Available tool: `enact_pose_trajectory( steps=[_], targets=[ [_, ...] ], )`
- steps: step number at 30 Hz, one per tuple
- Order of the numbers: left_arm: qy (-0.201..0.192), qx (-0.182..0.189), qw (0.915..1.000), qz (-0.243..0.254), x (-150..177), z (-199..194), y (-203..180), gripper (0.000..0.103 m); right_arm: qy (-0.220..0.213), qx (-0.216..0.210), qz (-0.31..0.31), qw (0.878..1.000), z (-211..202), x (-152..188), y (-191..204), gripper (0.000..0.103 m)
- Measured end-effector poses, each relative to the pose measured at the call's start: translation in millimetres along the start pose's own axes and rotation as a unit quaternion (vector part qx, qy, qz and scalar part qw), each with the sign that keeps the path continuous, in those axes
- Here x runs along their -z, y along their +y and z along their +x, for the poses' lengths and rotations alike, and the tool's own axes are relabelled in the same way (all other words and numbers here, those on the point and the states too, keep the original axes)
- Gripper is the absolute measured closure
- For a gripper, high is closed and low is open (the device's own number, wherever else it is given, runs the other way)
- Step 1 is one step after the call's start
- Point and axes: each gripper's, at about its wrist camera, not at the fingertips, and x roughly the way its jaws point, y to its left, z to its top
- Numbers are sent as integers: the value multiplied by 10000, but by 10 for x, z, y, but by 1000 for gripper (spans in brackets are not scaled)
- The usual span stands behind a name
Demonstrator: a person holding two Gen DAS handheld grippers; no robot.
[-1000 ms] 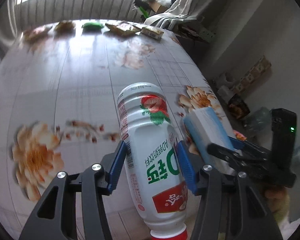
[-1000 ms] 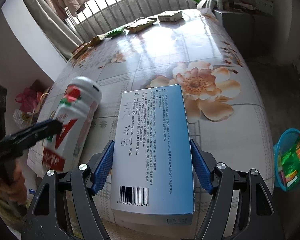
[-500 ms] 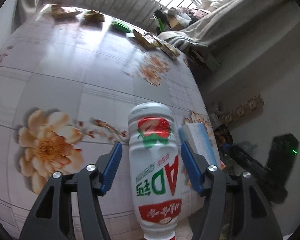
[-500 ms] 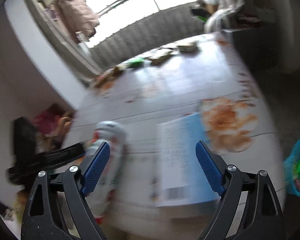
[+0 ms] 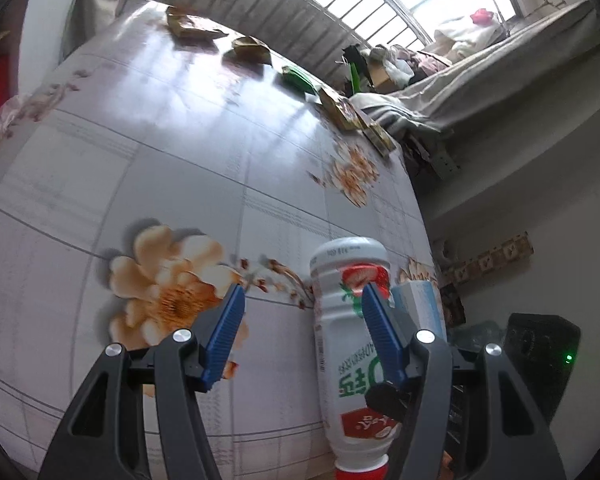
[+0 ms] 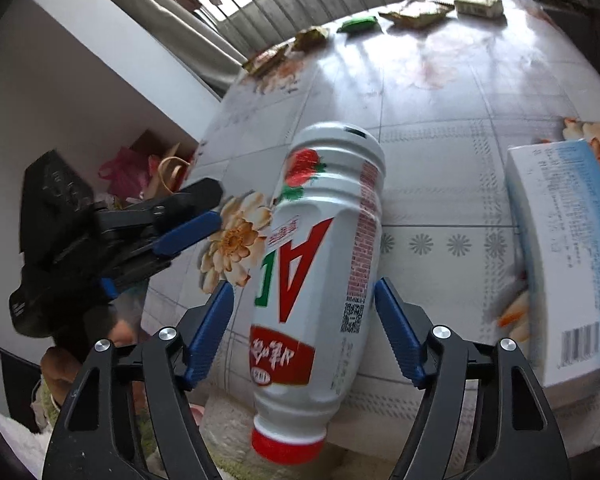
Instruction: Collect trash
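Both grippers have swapped targets since a second ago: the left gripper (image 5: 300, 336), which then had the bottle between its pads, has let go and shifted to the bottle's left, while the right gripper (image 6: 304, 330) has released the blue box and swung left to straddle the bottle.

The bottle (image 6: 320, 256) lies on its side on the flowered table (image 6: 440, 92) near the front edge, red cap (image 6: 288, 444) pointing back toward the cameras and just past the edge. In the right wrist view its body sits between the spread blue pads (image 6: 210, 334), with a gap on each side, so nothing is clamped. That gripper points along the bottle's length and looks down on it from above.

In the left wrist view the fingers also stand wide apart over bare tablecloth; the bottle (image 5: 348, 344) lies mostly behind the right-hand pad (image 5: 380, 334), not between the two. From the right wrist view, the left gripper (image 6: 180, 224) is seen held level at the table's left edge, tips pointing at the bottle but apart from it.

The box (image 6: 564, 256) lies flat on the table to the right of the bottle, separate from it. Several wrappers (image 6: 414, 14) sit along the far edge.
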Motion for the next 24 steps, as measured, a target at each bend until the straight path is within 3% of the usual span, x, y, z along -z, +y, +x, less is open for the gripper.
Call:
enact_pose_trajectory(
  steps=[4, 12, 17, 24],
  targets=[
    [-35, 8, 10000, -73, -4, -33, 80, 44, 162, 4, 209, 9997, 185, -40, -10, 44],
    [-65, 11, 9999, -83, 16, -73, 104, 44, 198, -585, 602, 9963, 175, 59, -169, 46],
    [-3, 12, 10000, -37, 27, -46, 64, 44, -84, -645, 600, 9961, -141, 117, -264, 47],
    [265, 145, 9993, 223, 64, 122, -219, 44, -774, -526, 711, 9931, -941, 260, -532, 47]
  ],
)
